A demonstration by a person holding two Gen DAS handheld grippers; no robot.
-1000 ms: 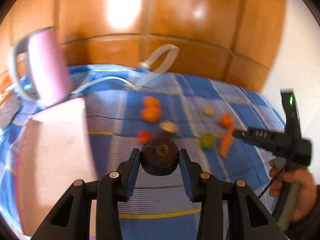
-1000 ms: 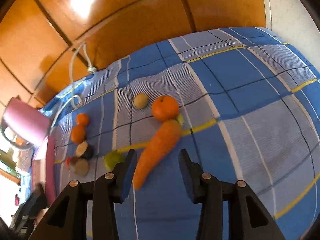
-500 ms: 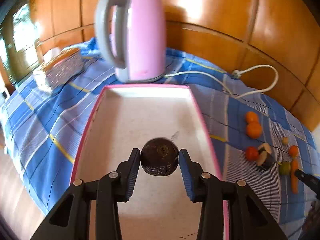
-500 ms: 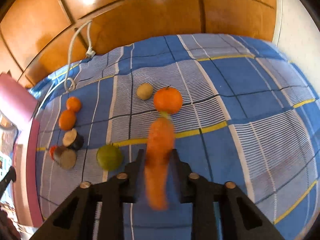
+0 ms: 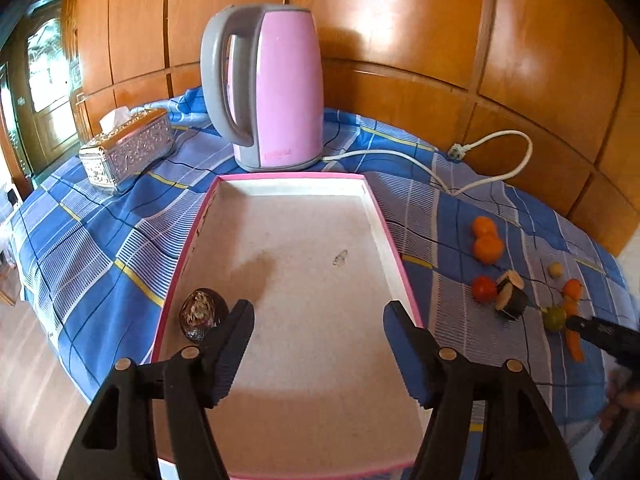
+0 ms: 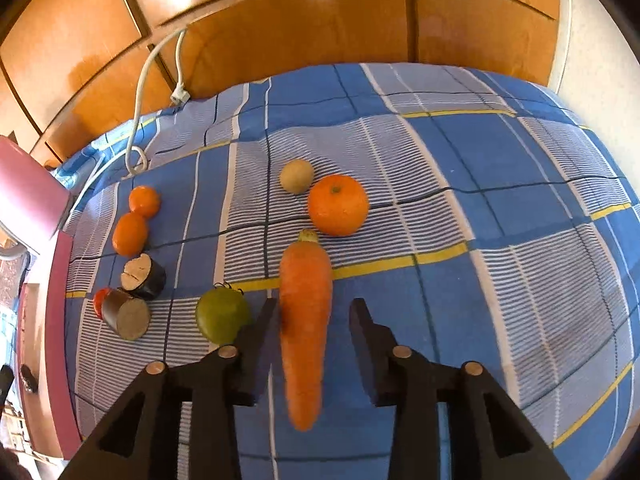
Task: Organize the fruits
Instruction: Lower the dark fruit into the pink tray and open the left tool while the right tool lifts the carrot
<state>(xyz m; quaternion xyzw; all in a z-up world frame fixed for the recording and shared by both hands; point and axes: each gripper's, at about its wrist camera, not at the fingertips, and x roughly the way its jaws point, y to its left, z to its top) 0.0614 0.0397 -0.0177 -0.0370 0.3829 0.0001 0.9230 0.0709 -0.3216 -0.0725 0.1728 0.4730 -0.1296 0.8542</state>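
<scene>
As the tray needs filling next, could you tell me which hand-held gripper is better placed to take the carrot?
Right. The right hand-held gripper already has the carrot between its opening jaws, while the left hand-held gripper hangs, jaws opening, over the tray.

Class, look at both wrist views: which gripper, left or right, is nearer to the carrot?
Right. The right gripper straddles the carrot, jaws opening around it. The left gripper hangs over the pink tray, well away from it.

The left wrist camera is looking steeply down into the tray (image 5: pixel 312 264), facing the kettle (image 5: pixel 276 92). The right one is hovering close over the carrot (image 6: pixel 306 320). Both are catching the oranges (image 5: pixel 486 240) and cord (image 6: pixel 140 92).
</scene>
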